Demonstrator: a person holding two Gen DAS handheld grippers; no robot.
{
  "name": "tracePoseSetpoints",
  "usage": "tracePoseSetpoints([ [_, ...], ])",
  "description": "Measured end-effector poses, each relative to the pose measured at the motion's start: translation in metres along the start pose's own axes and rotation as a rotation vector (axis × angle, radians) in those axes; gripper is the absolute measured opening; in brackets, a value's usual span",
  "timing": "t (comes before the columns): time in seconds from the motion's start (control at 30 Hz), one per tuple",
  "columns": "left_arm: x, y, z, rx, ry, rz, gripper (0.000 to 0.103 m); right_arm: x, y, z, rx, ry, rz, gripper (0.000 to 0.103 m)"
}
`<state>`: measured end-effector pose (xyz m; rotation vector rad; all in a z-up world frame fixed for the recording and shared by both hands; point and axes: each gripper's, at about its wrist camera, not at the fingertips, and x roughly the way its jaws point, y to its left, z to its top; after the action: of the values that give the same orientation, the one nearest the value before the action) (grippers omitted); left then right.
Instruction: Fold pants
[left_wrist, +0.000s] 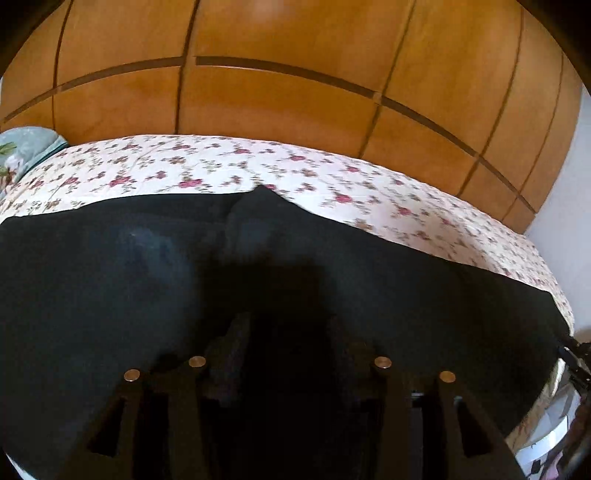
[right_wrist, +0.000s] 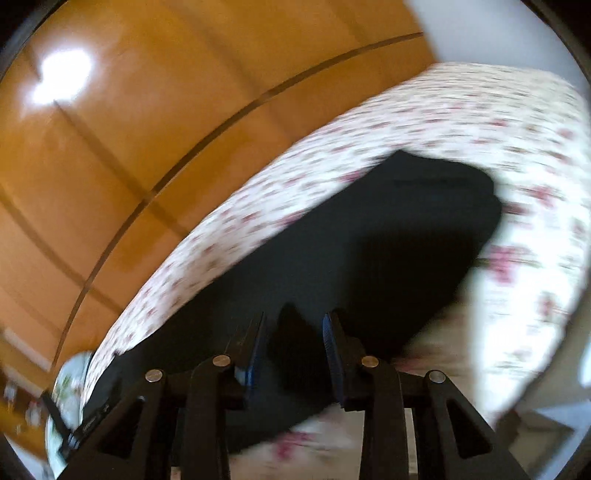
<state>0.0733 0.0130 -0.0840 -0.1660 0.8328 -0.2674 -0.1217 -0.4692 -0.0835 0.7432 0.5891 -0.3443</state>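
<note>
Black pants lie spread flat across a bed with a floral sheet; a small peak of cloth stands up at their far edge. My left gripper hovers low over the pants. Its dark fingers stand apart and are hard to pick out against the cloth. In the blurred right wrist view the pants run away to the upper right. My right gripper is over their near part, its blue pads apart, with only the cloth below showing through the gap.
A wooden wardrobe rises right behind the bed. A pale green pillow lies at the bed's left end. A white wall shows to the right. The sheet lies bare beyond the pants.
</note>
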Motion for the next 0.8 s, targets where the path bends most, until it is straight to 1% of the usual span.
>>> tracePoseSetpoints([
  [0.1,-0.004,-0.015,-0.005,0.018,0.01,-0.048,0.046,-0.006,-0.028,0.007,0.112,-0.028,-0.031,0.032],
  [0.2,-0.006,-0.035,-0.013,0.075,0.024,-0.1,0.046,-0.007,-0.043,0.015,0.189,-0.063,-0.049,0.033],
  [0.27,-0.005,-0.046,-0.019,0.118,0.043,-0.111,0.046,-0.005,-0.056,0.022,0.248,-0.084,-0.068,0.035],
  [0.33,-0.003,-0.057,-0.024,0.164,0.052,-0.105,0.047,-0.002,-0.067,0.03,0.294,-0.116,-0.038,0.035],
  [0.37,-0.003,-0.06,-0.027,0.181,0.051,-0.094,0.047,0.001,-0.071,0.035,0.304,-0.123,-0.047,0.035],
  [0.4,-0.003,-0.064,-0.029,0.199,0.05,-0.081,0.048,0.004,-0.073,0.038,0.309,-0.121,-0.042,0.026],
  [0.43,-0.003,-0.064,-0.03,0.206,0.048,-0.077,0.048,0.006,-0.072,0.041,0.294,-0.113,-0.042,0.006],
  [0.47,-0.003,-0.065,-0.029,0.209,0.052,-0.077,0.048,0.006,-0.071,0.043,0.276,-0.105,-0.061,0.006],
  [0.53,-0.005,-0.065,-0.028,0.193,0.061,-0.087,0.048,-0.007,-0.066,0.043,0.238,-0.129,-0.079,0.006],
  [0.6,-0.005,-0.061,-0.029,0.179,0.066,-0.099,0.048,-0.01,-0.065,0.044,0.221,-0.138,-0.107,0.006],
  [0.67,-0.003,-0.059,-0.029,0.177,0.066,-0.1,0.048,-0.002,-0.076,0.042,0.253,-0.115,-0.137,0.006],
  [0.73,-0.004,-0.061,-0.03,0.189,0.069,-0.091,0.048,0.007,-0.087,0.039,0.315,-0.101,-0.12,0.006],
  [0.8,-0.005,-0.062,-0.029,0.195,0.076,-0.087,0.048,0.005,-0.086,0.039,0.316,-0.117,-0.11,0.007],
])
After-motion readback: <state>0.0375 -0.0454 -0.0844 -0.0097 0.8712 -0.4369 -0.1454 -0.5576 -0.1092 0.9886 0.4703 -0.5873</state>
